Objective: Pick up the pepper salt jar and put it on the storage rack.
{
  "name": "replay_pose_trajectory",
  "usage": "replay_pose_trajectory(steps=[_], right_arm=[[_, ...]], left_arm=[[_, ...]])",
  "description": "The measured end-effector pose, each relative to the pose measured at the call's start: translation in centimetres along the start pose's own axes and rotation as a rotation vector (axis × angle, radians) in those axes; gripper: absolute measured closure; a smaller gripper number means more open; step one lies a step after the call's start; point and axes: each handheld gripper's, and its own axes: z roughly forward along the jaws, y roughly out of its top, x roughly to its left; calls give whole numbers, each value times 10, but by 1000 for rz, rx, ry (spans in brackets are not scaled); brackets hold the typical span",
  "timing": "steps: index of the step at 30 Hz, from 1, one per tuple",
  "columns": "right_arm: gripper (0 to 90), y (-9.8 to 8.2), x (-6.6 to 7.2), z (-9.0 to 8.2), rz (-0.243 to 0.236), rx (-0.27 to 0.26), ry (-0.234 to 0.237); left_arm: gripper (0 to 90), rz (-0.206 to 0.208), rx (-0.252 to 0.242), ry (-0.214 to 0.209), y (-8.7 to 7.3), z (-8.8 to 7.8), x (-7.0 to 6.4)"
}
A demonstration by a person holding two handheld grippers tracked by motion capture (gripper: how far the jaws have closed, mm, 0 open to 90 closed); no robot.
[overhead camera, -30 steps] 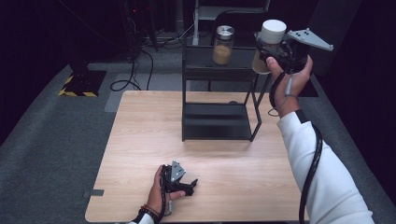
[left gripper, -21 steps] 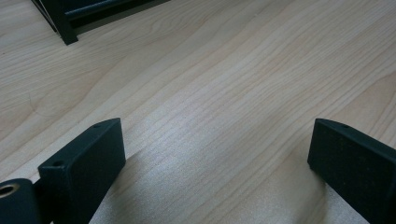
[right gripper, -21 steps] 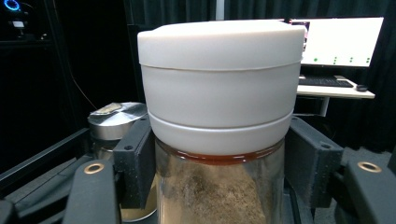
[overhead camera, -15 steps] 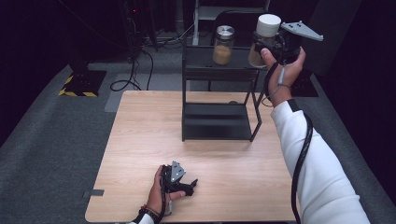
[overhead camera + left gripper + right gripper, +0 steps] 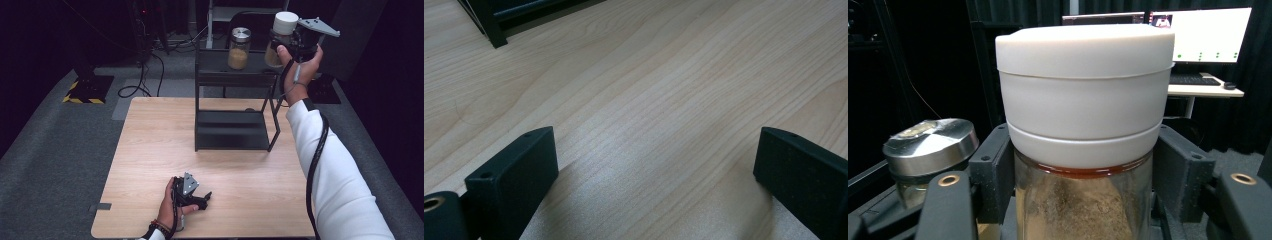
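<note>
My right gripper [image 5: 278,46] is shut on a glass jar [image 5: 283,35] with a white lid, filled with brownish powder, and holds it upright at the right end of the black rack's top shelf [image 5: 220,61]. Seen along the right gripper's own jaws, they press both sides of the jar [image 5: 1083,120] just under the lid. Whether the jar's base rests on the shelf I cannot tell. A second jar [image 5: 239,48] with a metal lid [image 5: 930,145] stands on that shelf just left of it. My left gripper [image 5: 204,199] lies on the wooden table [image 5: 150,150] near its front edge, open [image 5: 654,170] and holding nothing.
The black two-tier rack [image 5: 232,131] stands at the back middle of the table. Cables [image 5: 145,75] and a stand base with yellow-black tape [image 5: 85,92] lie on the grey floor behind. A desk with monitors [image 5: 1198,35] is far back.
My right hand has carried the white-lidded jar a little to the left and farther back, closer to the metal-lidded jar. The left gripper has not moved.
</note>
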Motion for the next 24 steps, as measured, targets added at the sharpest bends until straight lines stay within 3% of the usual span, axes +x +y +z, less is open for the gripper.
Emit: replay_pose_trajectory(steps=[15, 24], right_arm=[[341, -13, -4, 13, 26, 38, -2], [341, -19, -3, 15, 7, 30, -2]], left_arm=[[40, 1, 1, -1, 0, 0, 0], [40, 1, 0, 0, 0, 0, 0]])
